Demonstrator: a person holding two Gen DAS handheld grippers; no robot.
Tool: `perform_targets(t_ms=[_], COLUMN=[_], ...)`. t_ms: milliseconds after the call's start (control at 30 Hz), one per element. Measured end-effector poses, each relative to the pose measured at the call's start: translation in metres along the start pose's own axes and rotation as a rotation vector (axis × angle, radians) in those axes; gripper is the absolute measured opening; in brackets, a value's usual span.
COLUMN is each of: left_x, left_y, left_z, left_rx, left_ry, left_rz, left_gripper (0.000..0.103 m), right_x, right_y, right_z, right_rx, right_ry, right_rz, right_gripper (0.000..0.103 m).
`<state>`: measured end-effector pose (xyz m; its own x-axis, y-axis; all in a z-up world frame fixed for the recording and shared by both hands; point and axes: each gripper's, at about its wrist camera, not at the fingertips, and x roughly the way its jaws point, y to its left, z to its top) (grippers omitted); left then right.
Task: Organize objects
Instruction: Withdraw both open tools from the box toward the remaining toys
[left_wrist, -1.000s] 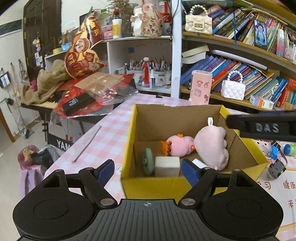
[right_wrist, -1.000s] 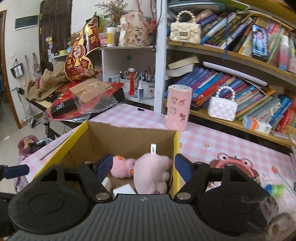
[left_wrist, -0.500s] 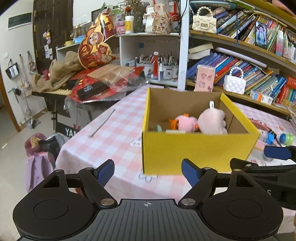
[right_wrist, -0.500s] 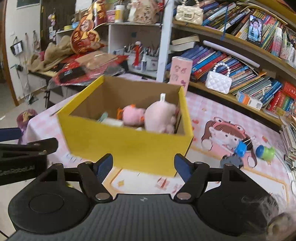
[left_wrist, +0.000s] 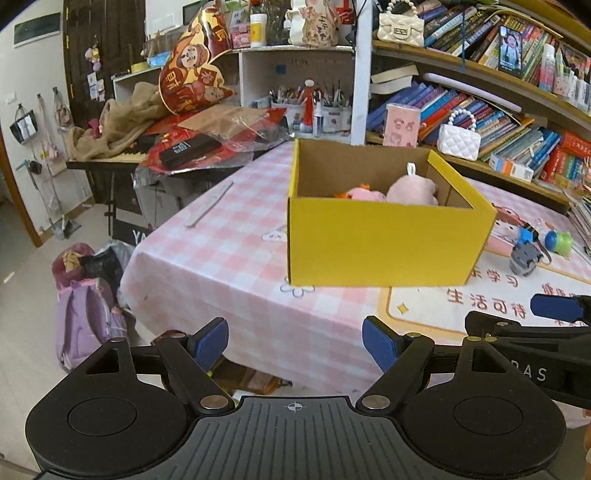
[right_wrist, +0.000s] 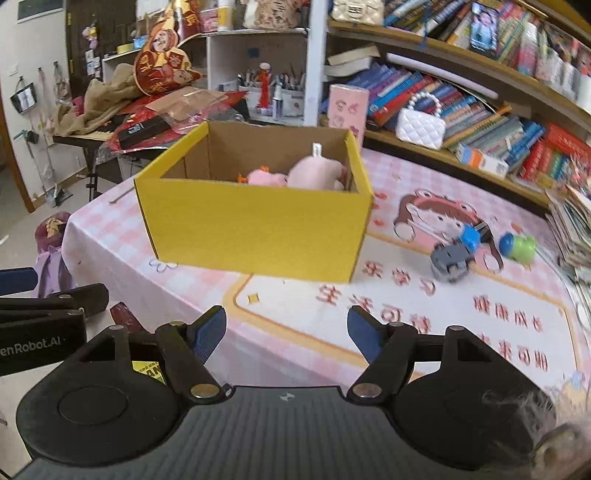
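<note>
A yellow cardboard box stands on the pink checked table. Two pink plush toys lie inside it, only their tops showing over the rim. A grey toy car and a blue-green toy lie on the cartoon mat to the box's right. My left gripper hangs open near the table's front edge, well short of the box. My right gripper is open too, over the mat's front, nothing between its fingers.
A bookshelf with white purses and a pink tin runs along the back. A cluttered keyboard with red packaging stands left. Bags lie on the floor below the table's left edge. Stacked books sit far right.
Both grippers have drawn back from over the box toward the table's front edge. The box now looks smaller and farther away, and its contents are mostly hidden behind its front wall.
</note>
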<state>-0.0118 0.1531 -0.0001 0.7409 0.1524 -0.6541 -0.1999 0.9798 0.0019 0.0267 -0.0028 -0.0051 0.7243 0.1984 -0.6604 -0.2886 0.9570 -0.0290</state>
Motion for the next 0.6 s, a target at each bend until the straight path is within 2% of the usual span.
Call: perform_targets(t_ms=[233,600], left_x=[-0.003,0.006], left_y=[-0.017,-0.065], left_z=[-0.007,-0.004], left_rx=[0.050,0.149], left_ry=[0.012,0.028], left_rz=[-0.063,-0.185], left_gripper=[0.082,0.082], right_x=[-0.013,-0.025], right_y=[-0.015,-0.060], right_z=[-0.017,-0.034], right_rx=[0.040,0.141], right_ry=[0.019,0.041], right_rz=[-0.049,-0.173], right_gripper=[0.072,0.073])
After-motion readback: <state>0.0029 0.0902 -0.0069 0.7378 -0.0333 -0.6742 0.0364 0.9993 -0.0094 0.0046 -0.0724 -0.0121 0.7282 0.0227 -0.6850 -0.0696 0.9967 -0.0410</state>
